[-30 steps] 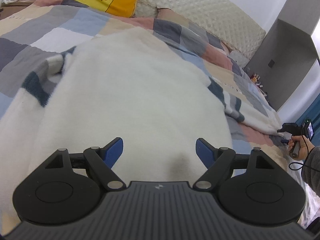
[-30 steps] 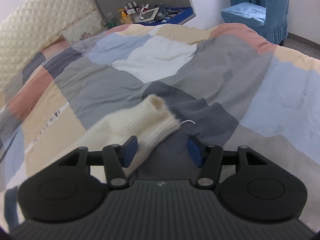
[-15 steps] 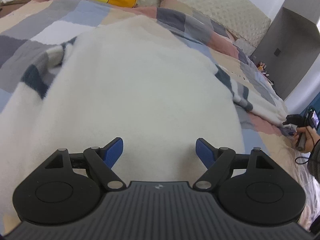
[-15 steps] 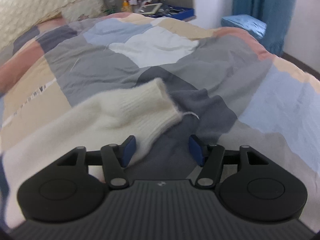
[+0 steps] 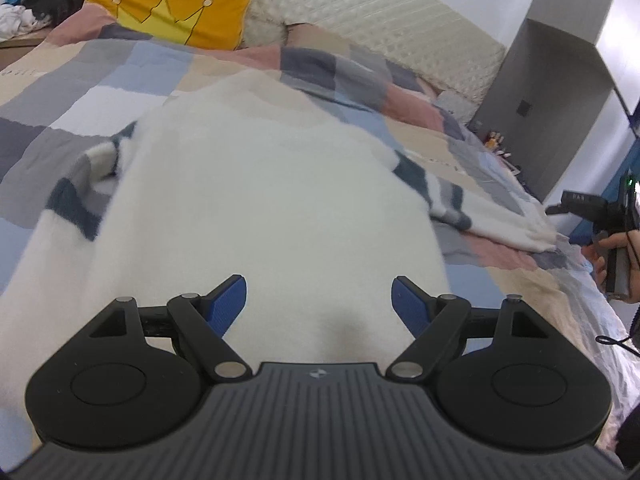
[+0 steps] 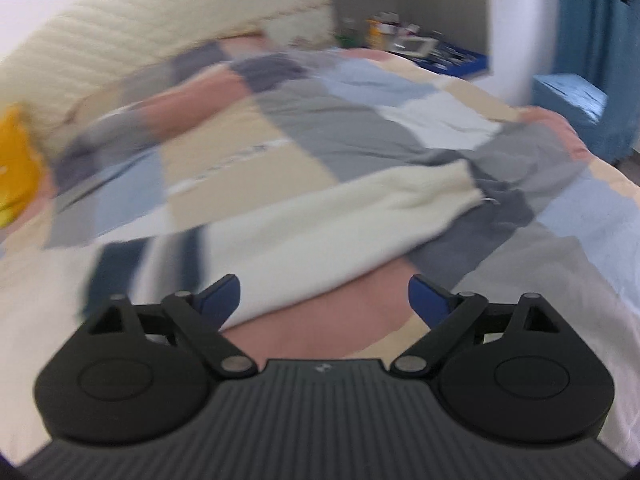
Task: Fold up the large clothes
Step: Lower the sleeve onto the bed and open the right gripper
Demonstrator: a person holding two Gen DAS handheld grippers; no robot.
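A large cream sweater [image 5: 272, 200] with dark blue stripes on its sleeves lies spread flat on the patchwork bedspread [image 5: 120, 80]. My left gripper [image 5: 319, 300] hovers open over the sweater's near hem, holding nothing. In the right wrist view one sleeve [image 6: 340, 220] stretches out to the right, its ribbed cuff [image 6: 448, 188] resting on a dark grey patch. My right gripper [image 6: 324, 300] is above the sleeve's near edge and its jaws are opening wide, with nothing pressed between them. That view is blurred by motion.
A yellow crown pillow [image 5: 176, 12] and a quilted cream headboard [image 5: 380, 16] are at the bed's far end. A grey cabinet [image 5: 552, 100] stands beside the bed. A bedside shelf with bottles [image 6: 408, 44] and a blue chair [image 6: 572, 100] sit beyond the bed.
My right gripper let go of the sleeve cuff, opened wide and pulled back and up, so the cuff now lies farther away. The left gripper rose slightly and stayed open.
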